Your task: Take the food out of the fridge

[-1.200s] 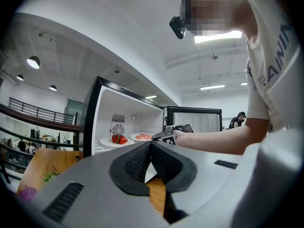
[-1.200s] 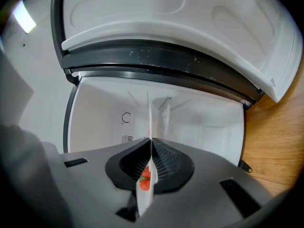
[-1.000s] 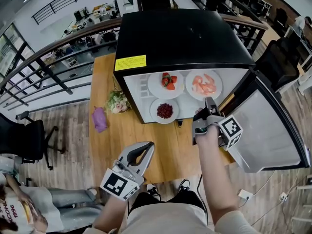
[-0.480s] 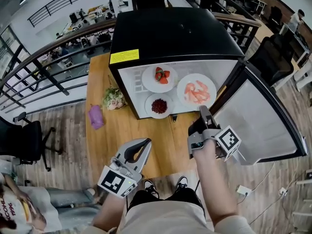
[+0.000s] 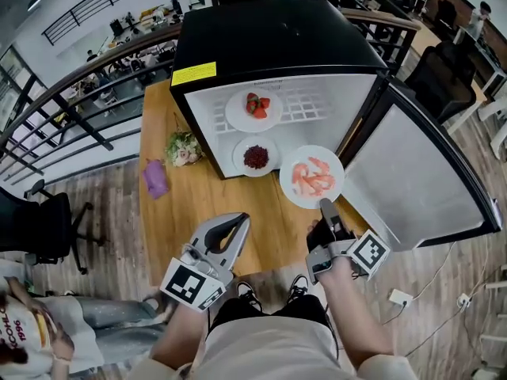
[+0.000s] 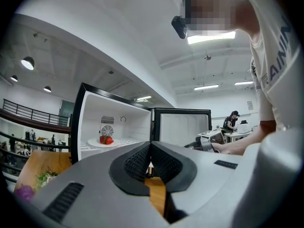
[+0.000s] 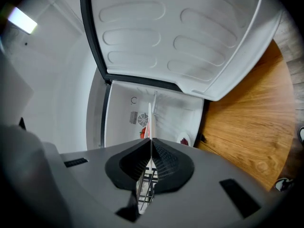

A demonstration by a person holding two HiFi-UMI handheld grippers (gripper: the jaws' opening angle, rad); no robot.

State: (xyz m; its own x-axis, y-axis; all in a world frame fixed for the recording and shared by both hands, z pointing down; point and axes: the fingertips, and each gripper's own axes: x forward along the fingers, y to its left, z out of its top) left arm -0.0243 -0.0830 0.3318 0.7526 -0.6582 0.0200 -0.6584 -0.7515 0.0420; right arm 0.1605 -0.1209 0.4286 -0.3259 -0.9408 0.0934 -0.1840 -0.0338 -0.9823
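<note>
The black fridge stands open on the wooden table. A white plate of pink shrimp hangs outside it, over the table, and my right gripper is shut on its near rim. In the right gripper view that plate shows edge-on between the pads of my right gripper. A plate of strawberries rests on the upper shelf and a plate of dark red berries sits below it. My left gripper is held low at the table's near edge, shut and holding nothing; it is also seen as my left gripper facing the strawberries.
The fridge door swings wide to the right of my right hand. A small leafy bunch and a purple object lie on the table left of the fridge. An office chair and a railing stand at the far left.
My right gripper has drawn the shrimp plate out of the fridge and toward me, down over the table. The left gripper has barely shifted.
</note>
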